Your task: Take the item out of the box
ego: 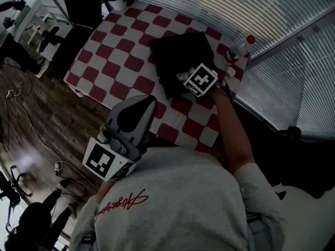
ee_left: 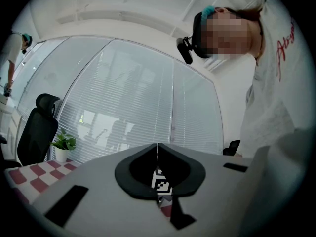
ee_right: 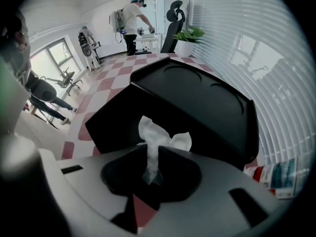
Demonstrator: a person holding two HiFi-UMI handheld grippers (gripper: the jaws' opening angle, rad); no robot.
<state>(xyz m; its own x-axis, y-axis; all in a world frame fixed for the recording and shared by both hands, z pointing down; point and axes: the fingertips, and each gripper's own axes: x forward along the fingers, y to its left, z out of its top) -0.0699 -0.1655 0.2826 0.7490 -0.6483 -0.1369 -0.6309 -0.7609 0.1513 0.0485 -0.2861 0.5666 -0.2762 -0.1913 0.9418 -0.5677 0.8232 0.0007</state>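
Tissue pinched in the right gripper, black box just ahead of it.
The tissue's length runs straight out along the clamped jaws; I'd pull back from the box. The left gripper, closed on nothing, hangs well off the table.

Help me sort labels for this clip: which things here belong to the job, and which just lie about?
Job: white tissue, black box, right tool pinching the tissue.
Lying about: red-capped bottle, potted plant, office chair.
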